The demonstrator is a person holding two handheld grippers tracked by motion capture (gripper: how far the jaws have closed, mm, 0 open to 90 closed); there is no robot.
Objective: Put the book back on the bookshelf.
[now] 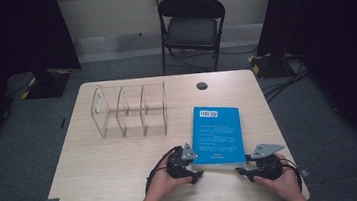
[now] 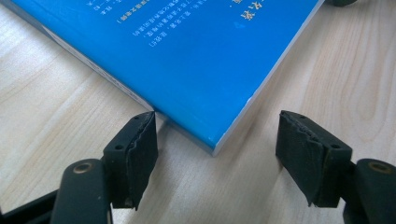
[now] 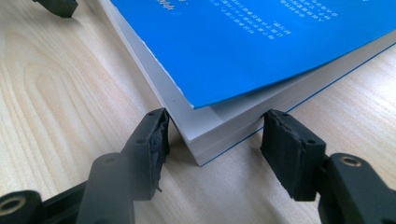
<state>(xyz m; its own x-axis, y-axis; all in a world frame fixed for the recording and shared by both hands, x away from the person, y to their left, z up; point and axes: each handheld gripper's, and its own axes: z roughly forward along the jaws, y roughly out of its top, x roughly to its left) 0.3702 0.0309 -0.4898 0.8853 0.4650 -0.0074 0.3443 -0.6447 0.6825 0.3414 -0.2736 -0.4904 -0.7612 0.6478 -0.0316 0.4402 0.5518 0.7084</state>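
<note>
a blue book (image 1: 217, 135) lies flat on the wooden worktop (image 1: 98, 164), toward the near right part of it, with its back cover up and a white barcode label at its far end. a person's two hands come in over the near edge, one at each near corner of the book.

the left gripper (image 1: 188, 169) sits at the book's near left corner. in the left gripper view its two black fingers (image 2: 135, 149) stand wide apart, one on each side of the corner, and they hold nothing. the left finger is just beside the book's edge.

the right gripper (image 1: 246, 166) sits at the book's near right corner. in the right gripper view its fingers (image 3: 292, 149) are spread apart too, with the corner of the book between them. the top cover curls up a little there, and the white pages show under it. i cannot tell if the fingers touch the book.

a clear plastic rack (image 1: 130, 110) with three slots stands toward the far left of the worktop, well apart from the book. a small dark round hole (image 1: 201, 85) is near the far edge. a black folding chair (image 1: 191, 26) stands on the floor behind the worktop.
</note>
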